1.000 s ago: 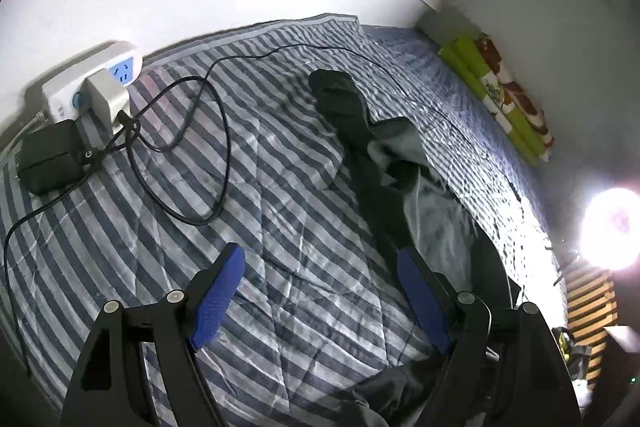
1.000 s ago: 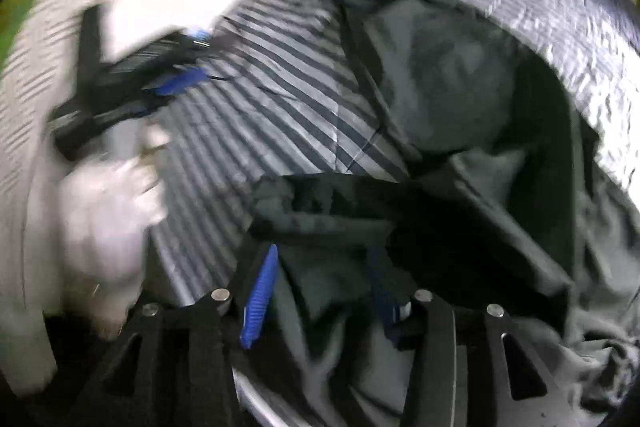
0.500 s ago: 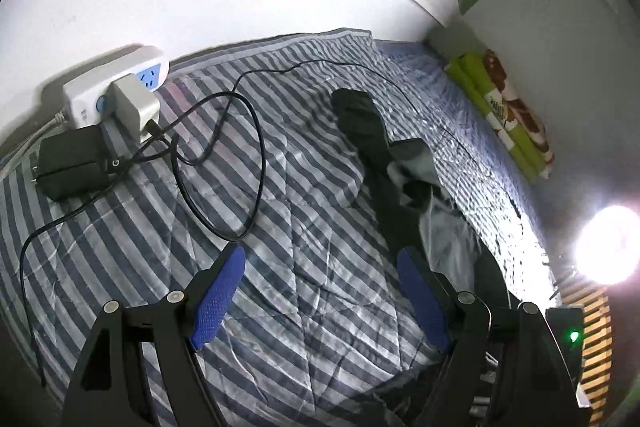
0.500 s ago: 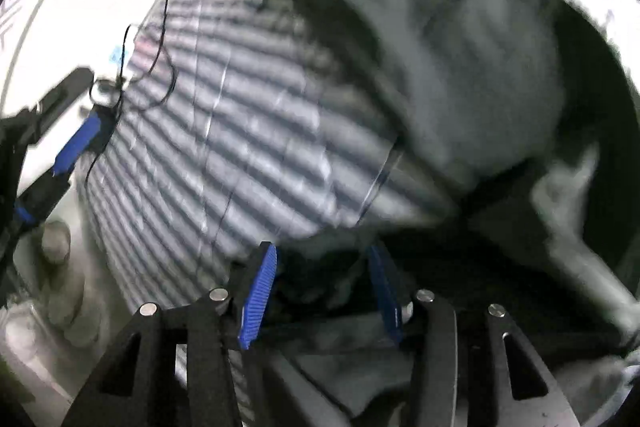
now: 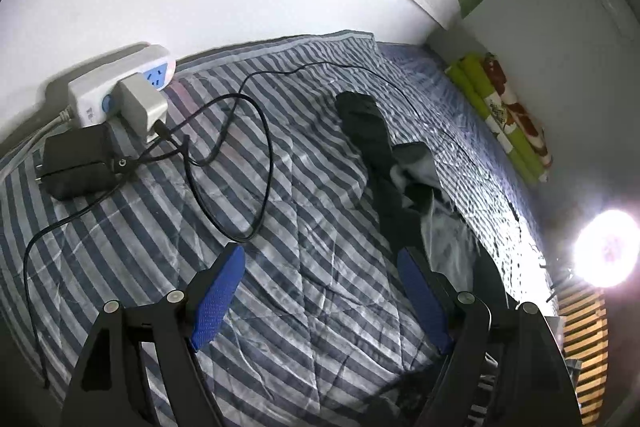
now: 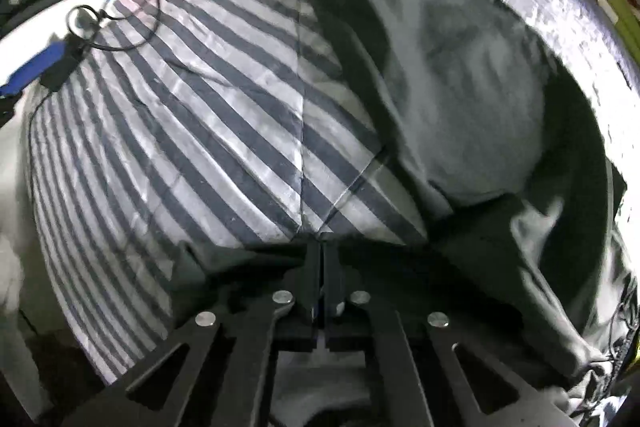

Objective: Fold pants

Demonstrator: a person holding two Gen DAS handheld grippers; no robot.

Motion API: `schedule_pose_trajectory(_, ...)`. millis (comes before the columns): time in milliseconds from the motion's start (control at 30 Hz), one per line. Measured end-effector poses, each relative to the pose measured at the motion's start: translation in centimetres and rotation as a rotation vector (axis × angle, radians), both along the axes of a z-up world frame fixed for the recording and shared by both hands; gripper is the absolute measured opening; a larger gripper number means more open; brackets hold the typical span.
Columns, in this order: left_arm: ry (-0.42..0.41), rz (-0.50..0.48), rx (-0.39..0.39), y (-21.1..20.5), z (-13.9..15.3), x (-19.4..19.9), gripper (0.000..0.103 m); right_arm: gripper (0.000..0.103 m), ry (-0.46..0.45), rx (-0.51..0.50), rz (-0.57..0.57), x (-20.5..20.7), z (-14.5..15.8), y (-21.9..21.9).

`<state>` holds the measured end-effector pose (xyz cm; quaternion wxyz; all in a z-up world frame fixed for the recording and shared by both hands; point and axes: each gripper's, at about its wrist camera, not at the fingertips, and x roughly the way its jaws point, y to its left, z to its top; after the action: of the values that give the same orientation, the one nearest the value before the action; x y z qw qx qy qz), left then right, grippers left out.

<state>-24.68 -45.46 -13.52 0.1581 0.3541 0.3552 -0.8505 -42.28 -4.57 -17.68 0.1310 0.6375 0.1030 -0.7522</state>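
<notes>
Dark grey pants [image 5: 372,139] lie crumpled along the right side of a striped bedspread [image 5: 160,227]. Over the bare stripes left of them hovers my left gripper [image 5: 320,291], open, with nothing between its blue pads. In the right wrist view the pants [image 6: 460,87] fill the right half, with a dark edge running across the bottom. My right gripper [image 6: 322,251] points down at that edge, its fingers pressed together with the fabric pinched between them. The left gripper's blue pad [image 6: 32,71] shows at the far left.
A white power strip [image 5: 116,87] with a plugged charger, a black adapter [image 5: 76,163] and a looping black cable [image 5: 264,163] lie on the bed's left side by the wall. A green rolled bundle [image 5: 496,119] lies along the right wall. A bright lamp [image 5: 604,247] glares at right.
The right gripper's jaws, apart with pants fabric between them, have shut on the fabric's edge as the gripper sank toward the bed. The left gripper stays open and shifted slightly.
</notes>
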Motion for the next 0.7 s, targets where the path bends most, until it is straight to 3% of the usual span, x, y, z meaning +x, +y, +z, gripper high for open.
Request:
schedule_pose_trajectory(233, 0.025, 0.061, 0.001, -1.6, 0.4, 1.7, 0.081, 0.001, 0.19, -0.358, 0.1, 1.6, 11.7, -2.7)
schedule_pose_trajectory(300, 0.028, 0.089, -0.004, -2.2, 0.6, 2.3, 0.081, 0.001, 0.368, -0.569, 0.225, 2.8, 17.7, -3.6)
schedule_pose_trajectory(367, 0.039, 0.122, -0.02, -2.9, 1.2, 3.2, 0.081, 0.004, 0.42, -0.736, 0.331, 3.5, 21.0, -3.6)
schedule_pose_trajectory(433, 0.044, 0.156, -0.041, -3.4, 1.5, 3.8, 0.081, 0.032, 0.399, -0.652, 0.326, 2.9, 21.0, -3.5)
schedule_pose_trajectory(467, 0.045, 0.171, -0.044, -3.5, 1.6, 4.0, 0.081, 0.036, 0.381, -0.558, 0.266, 2.2, 20.1, -2.7)
schedule_pose_trajectory(600, 0.03, 0.135, -0.042, -2.8, 1.3, 3.1, 0.081, 0.036, 0.328, -0.385, 0.089, 1.5, 16.5, 3.7)
schedule_pose_trajectory(700, 0.024, 0.052, -0.098, -0.4, 1.7, 1.5, 0.081, 0.036, 0.346, -0.297, -0.063, 4.4, 14.6, 11.8)
